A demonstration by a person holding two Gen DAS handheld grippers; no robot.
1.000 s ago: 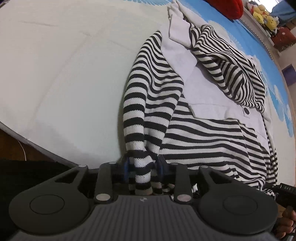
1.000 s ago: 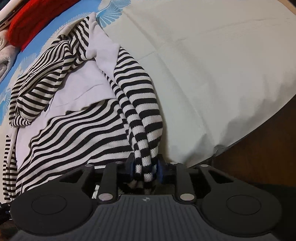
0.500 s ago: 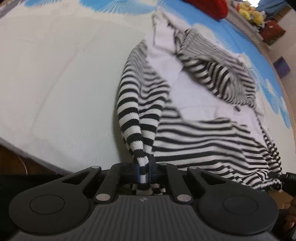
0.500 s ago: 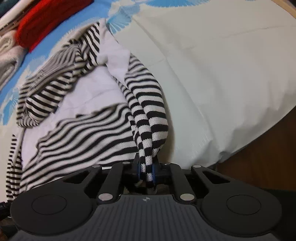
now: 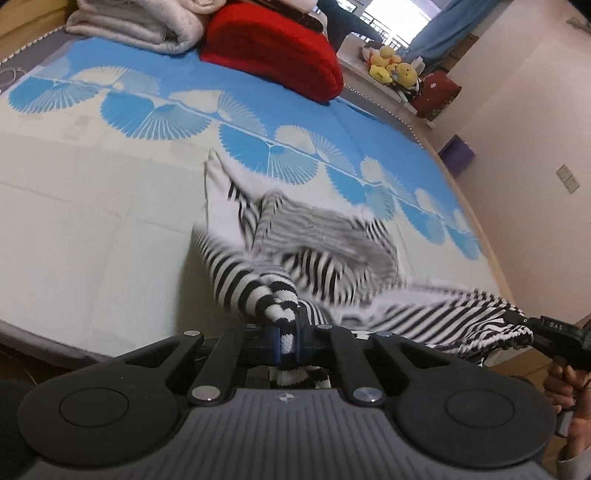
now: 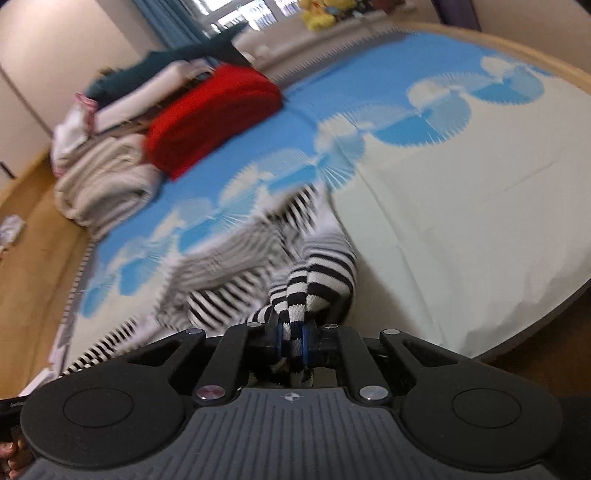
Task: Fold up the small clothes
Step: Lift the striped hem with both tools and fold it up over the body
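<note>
A small black-and-white striped garment with white panels hangs lifted off the bed sheet, blurred by motion. My left gripper is shut on its striped sleeve end, which bunches between the blue pads. My right gripper is shut on the other striped sleeve end. In the left wrist view the right gripper's tip shows at the right edge, pinching the striped hem, with a hand below it. The garment's far part still trails on the bed.
A red cushion and folded pale blankets lie at the head of the bed. Yellow plush toys sit on a ledge beyond. The bed's near edge meets a wooden floor.
Both grippers closed tight on the sleeve ends and rose together, lifting the garment's near part off the sheet. The views tilted up to show the head of the bed.
</note>
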